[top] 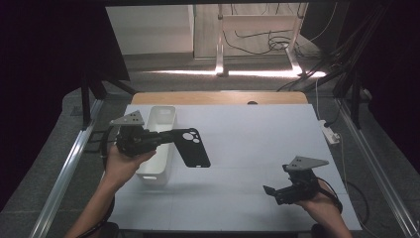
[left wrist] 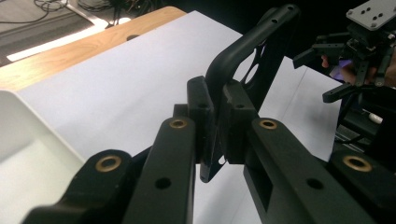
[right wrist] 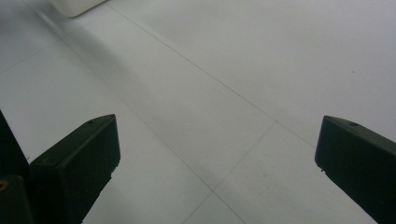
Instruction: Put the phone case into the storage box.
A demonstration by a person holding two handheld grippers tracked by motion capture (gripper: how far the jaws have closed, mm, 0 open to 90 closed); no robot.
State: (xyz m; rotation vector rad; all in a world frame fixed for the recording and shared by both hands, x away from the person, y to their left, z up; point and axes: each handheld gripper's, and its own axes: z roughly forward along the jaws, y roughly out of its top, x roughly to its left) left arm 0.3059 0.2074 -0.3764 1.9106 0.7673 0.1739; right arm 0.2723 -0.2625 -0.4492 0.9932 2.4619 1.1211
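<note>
The left gripper's fingers (left wrist: 212,116) hide the phone case's (left wrist: 252,60) lower edge.

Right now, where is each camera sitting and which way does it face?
High view: above the person's side, facing forward and down on the table; both forearms show.
Left gripper view: rides the left gripper, looking along jaws shut on the phone case.
Right gripper view: rides the right gripper, jaws open over bare table.
All three share the white bin.
</note>
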